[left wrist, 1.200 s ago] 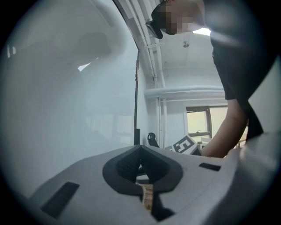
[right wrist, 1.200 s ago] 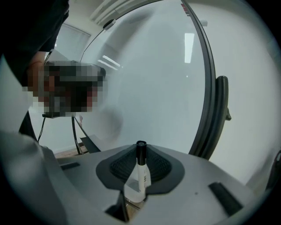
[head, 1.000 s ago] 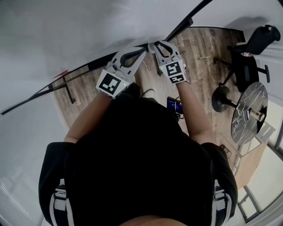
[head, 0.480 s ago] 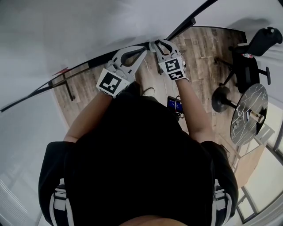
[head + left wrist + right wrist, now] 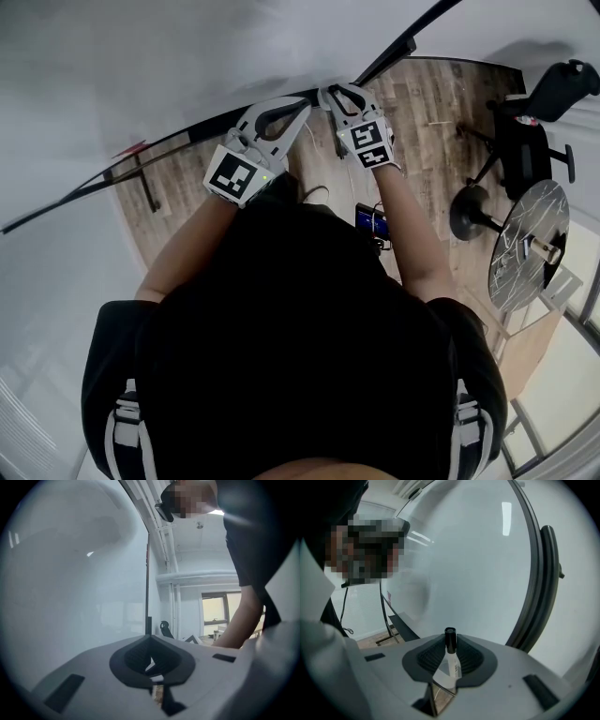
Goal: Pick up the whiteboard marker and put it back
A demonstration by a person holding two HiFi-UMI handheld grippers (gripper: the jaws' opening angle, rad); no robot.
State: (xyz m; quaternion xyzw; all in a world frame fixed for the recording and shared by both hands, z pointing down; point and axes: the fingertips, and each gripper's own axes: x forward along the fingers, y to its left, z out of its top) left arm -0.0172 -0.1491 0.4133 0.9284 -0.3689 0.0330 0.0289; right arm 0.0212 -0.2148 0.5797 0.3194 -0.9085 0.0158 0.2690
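- The pick-up looks done: the right hand-held gripper point(image 5: 327, 96) has the whiteboard marker point(image 5: 451, 662) clamped between its pads, black cap pointing away from the hand and the white barrel running back into the jaws
- Its jaws have just been opening a little with the marker between them. I read that as the start of letting go, though the pads appear to be touching the marker
- The left hand-held gripper point(image 5: 149, 641) is closed with its tips together and nothing between them. It is held level just to the left of the right one and seems to have no part in this step
- Both are raised close to the whiteboard point(image 5: 478, 564), right at its lower edge, where a dark ledge point(image 5: 169, 145) runs off to the left
- What is left, as I judge it, is to lay the marker on that ledge, open the jaws fully and draw the hand back. The marker is not resting on anything yet
- Writing: the barrel carries a small label with dark print, too small to read, and no brand can be made out
- The cubes on both hand-held grippers show black-and-white square patterns, not words
- The board's white surface shows no writing in these views
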